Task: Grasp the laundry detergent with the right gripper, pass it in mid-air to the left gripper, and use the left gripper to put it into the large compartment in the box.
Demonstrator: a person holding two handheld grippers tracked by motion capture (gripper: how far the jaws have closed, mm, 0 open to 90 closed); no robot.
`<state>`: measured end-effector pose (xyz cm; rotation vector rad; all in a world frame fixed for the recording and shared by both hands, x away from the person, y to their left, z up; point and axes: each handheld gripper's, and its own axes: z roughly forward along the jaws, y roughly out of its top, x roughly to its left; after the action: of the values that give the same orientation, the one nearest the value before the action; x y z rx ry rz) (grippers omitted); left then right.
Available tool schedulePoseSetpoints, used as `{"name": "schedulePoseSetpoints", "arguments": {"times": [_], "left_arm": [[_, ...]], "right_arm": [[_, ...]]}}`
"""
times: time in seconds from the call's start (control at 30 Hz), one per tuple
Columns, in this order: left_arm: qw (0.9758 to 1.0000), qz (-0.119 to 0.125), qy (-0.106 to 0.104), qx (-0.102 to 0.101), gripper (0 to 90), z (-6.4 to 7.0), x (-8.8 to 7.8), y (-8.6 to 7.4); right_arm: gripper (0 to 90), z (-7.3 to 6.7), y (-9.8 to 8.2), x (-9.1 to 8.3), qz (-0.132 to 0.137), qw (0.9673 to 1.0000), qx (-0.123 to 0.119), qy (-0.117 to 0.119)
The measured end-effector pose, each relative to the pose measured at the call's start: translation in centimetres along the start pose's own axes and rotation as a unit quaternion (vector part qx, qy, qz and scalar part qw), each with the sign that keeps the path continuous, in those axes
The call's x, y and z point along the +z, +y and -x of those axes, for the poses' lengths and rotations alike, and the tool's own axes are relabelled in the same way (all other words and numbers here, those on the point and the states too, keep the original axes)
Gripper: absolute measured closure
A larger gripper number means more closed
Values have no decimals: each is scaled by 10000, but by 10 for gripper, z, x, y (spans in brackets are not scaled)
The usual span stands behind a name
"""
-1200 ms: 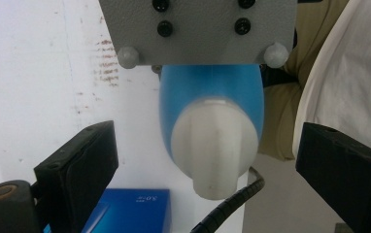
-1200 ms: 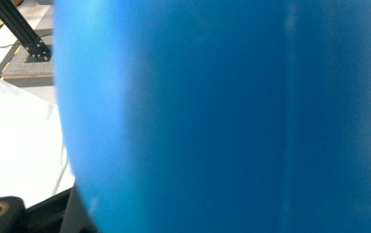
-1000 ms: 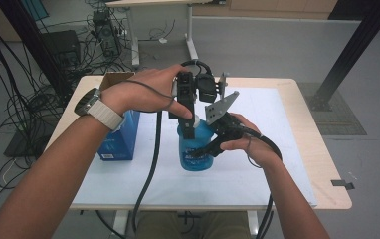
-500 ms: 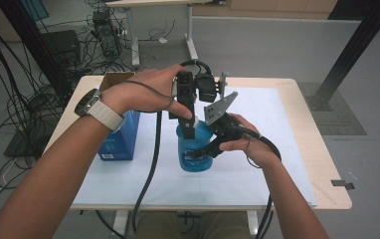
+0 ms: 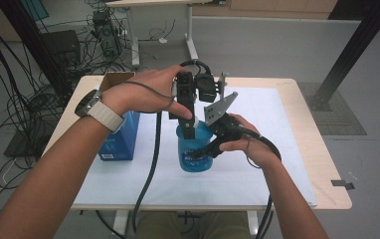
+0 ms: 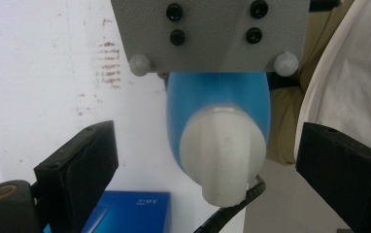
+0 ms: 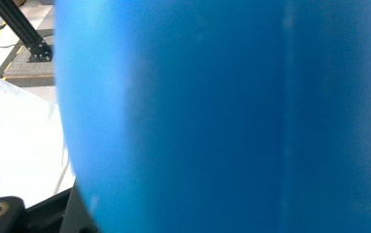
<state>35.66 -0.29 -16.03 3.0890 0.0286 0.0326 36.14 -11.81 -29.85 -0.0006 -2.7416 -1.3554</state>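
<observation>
A blue bottle (image 5: pixel 194 158) stands upright on the white table cover (image 5: pixel 277 149). My right gripper (image 5: pixel 204 152) comes in from the right and is shut on the bottle's body; in the right gripper view the blue wall (image 7: pixel 222 116) sits right up against the camera. My left gripper (image 5: pixel 188 125) points straight down over the bottle's top. In the left gripper view its jaws stand wide on either side of the white cap (image 6: pixel 222 150), with a gap on both sides, so the left gripper (image 6: pixel 208 143) is open.
A blue box (image 5: pixel 121 139) stands left of the bottle, with an open cardboard box (image 5: pixel 113 79) behind it. The right gripper's grey plate (image 6: pixel 208 29) rises just beyond the cap. Cables trail off the table's near edge.
</observation>
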Motion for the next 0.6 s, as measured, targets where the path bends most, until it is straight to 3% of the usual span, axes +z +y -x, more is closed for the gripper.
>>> {"name": "schedulePoseSetpoints", "arguments": {"times": [0.6], "left_arm": [[10000,36,1,6,84,-1,0,0]], "right_arm": [[436,0,-1,-2,50,10000,18,-23]]}}
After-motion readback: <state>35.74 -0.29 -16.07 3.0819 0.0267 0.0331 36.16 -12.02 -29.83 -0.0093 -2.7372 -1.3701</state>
